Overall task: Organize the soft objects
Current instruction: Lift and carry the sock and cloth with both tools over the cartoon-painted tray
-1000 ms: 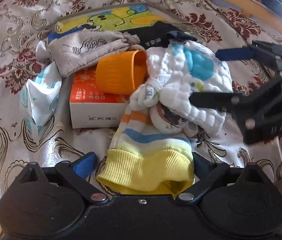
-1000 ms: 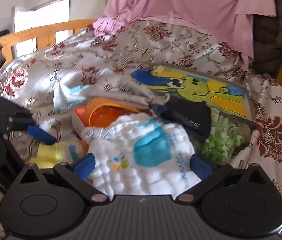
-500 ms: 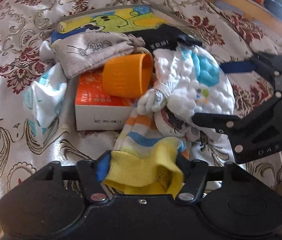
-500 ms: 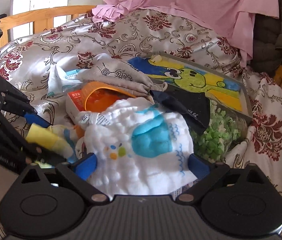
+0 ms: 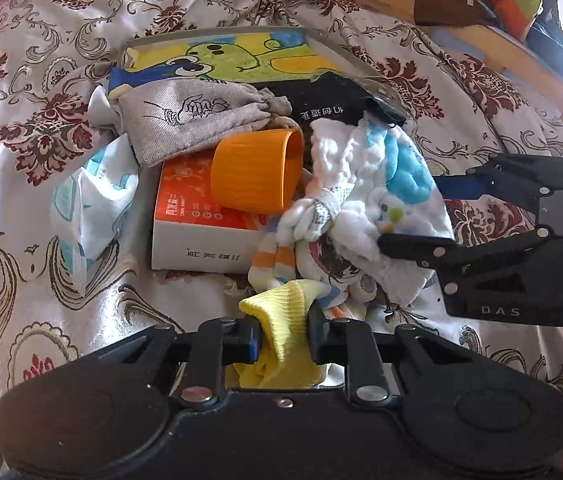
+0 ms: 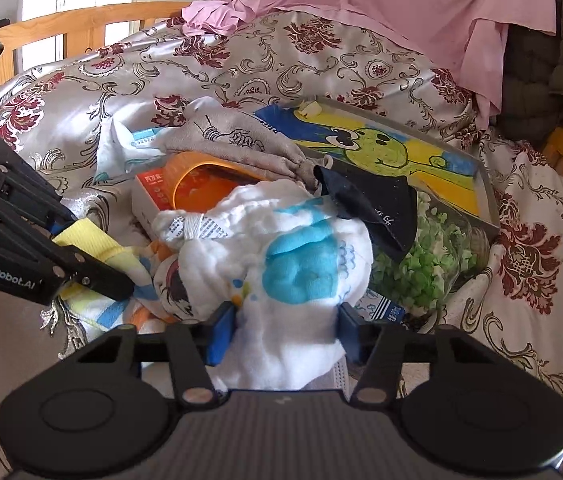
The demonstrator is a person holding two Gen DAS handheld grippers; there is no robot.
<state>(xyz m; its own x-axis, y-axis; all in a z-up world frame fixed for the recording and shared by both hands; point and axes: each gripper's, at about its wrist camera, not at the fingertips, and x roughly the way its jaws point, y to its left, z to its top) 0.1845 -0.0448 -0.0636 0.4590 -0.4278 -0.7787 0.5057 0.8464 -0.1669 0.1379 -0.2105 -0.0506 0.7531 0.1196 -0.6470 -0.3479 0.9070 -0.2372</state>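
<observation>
A pile of soft things lies on the floral bedspread. My left gripper is shut on the yellow cuff of a striped sock, also seen in the right wrist view. My right gripper is shut on a white quilted cloth with a blue patch; in the left wrist view the cloth sits between its fingers. A grey drawstring pouch and a black cloth lie behind. A second printed sock lies under the cloth.
An orange cup lies on its side on an orange-white box. A framed cartoon picture, a bag of green bits and a tissue pack surround the pile. A wooden bed frame and pink sheet stand behind.
My left gripper closed on the sock's yellow cuff and bunched it. My right gripper closed on the white cloth and drew it in.
</observation>
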